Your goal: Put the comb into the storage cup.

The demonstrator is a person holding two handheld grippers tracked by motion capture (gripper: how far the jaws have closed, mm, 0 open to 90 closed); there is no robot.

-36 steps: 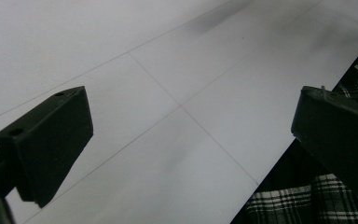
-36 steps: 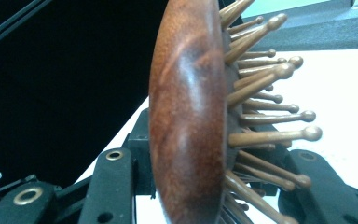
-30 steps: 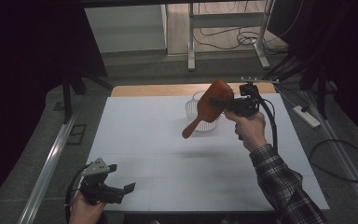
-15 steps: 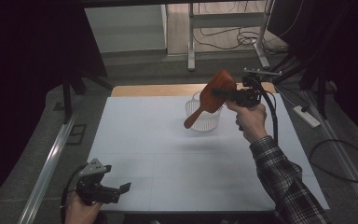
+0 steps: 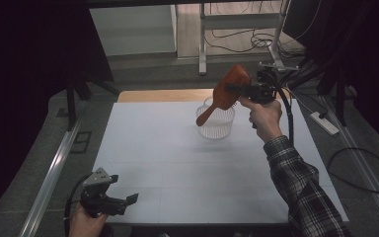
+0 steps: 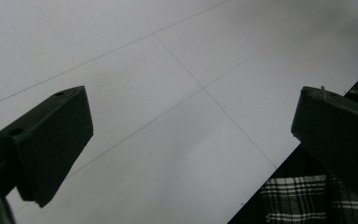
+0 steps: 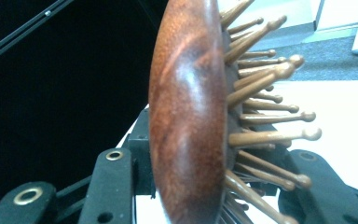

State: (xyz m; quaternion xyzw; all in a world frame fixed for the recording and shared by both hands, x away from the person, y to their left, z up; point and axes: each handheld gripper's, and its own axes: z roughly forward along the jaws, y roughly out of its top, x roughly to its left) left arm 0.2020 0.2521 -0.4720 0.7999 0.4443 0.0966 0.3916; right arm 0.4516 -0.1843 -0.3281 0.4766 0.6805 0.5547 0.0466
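1. I count one wooden hairbrush [image 5: 225,92], one clear ribbed basket [image 5: 216,122] and two hand-held grippers on my feed.
2. My right hand-held gripper [image 5: 242,90] pinches the hairbrush by its oval head, holding it in the air just above the basket, at the far end of the white table [image 5: 177,168].
3. The hairbrush's long axis runs on a slant: head up toward the right hand-held gripper, handle pointing down into the basket's mouth.
4. In the right gripper view the hairbrush [image 7: 189,116] stands edge-on, its knob-tipped wooden pins jutting to the right; its handle is cut off below.
5. My left hand-held gripper [image 5: 123,201] sits well apart from the basket, at the table's near edge, jaws spread over bare table.
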